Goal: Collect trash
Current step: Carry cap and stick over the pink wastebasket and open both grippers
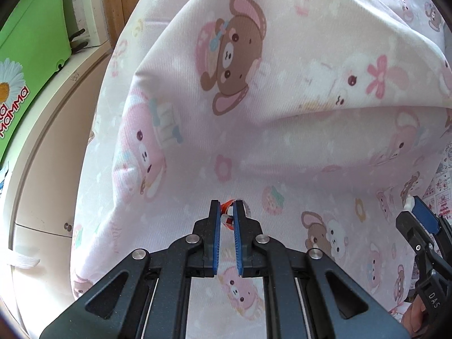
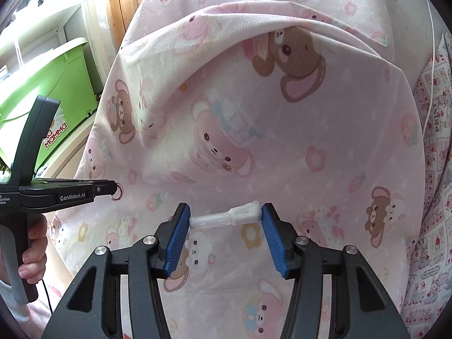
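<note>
Trash is in both tools: left gripper (image 1: 226,217) pinches a small red-and-white scrap (image 1: 227,214) at 6 o'clock; right gripper (image 2: 226,218) clamps a white plastic piece (image 2: 226,217) endwise. Keep both squeezes firm while lifting off the pink blanket (image 2: 282,147), since the long piece could pivot loose

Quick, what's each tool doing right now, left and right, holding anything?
Left tool: closed on a small red and white scrap.
Right tool: closed on a white plastic piece, gripped end to end.

Pink blanket (image 1: 254,113) folds close ahead
</note>
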Demonstrator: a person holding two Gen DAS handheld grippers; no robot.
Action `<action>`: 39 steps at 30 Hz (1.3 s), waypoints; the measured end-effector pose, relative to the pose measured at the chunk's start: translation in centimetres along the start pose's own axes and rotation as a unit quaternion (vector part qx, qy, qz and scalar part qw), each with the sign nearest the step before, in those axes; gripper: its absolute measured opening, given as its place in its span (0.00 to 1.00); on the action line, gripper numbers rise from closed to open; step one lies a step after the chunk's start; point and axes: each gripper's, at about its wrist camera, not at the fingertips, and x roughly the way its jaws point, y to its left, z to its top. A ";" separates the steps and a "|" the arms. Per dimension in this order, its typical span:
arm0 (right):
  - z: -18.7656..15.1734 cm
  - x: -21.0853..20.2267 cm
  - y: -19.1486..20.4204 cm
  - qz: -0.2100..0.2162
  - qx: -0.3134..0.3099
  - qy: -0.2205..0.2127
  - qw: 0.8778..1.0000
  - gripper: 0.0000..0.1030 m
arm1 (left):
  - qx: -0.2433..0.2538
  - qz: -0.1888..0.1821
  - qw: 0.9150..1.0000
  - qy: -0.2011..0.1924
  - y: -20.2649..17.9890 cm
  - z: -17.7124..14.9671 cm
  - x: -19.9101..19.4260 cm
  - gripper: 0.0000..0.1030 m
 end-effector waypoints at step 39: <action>-13.6 -11.2 7.1 0.082 -0.047 0.018 0.995 0.53 | 0.013 -0.038 0.999 0.006 0.5 -16.8 -6.9 0.08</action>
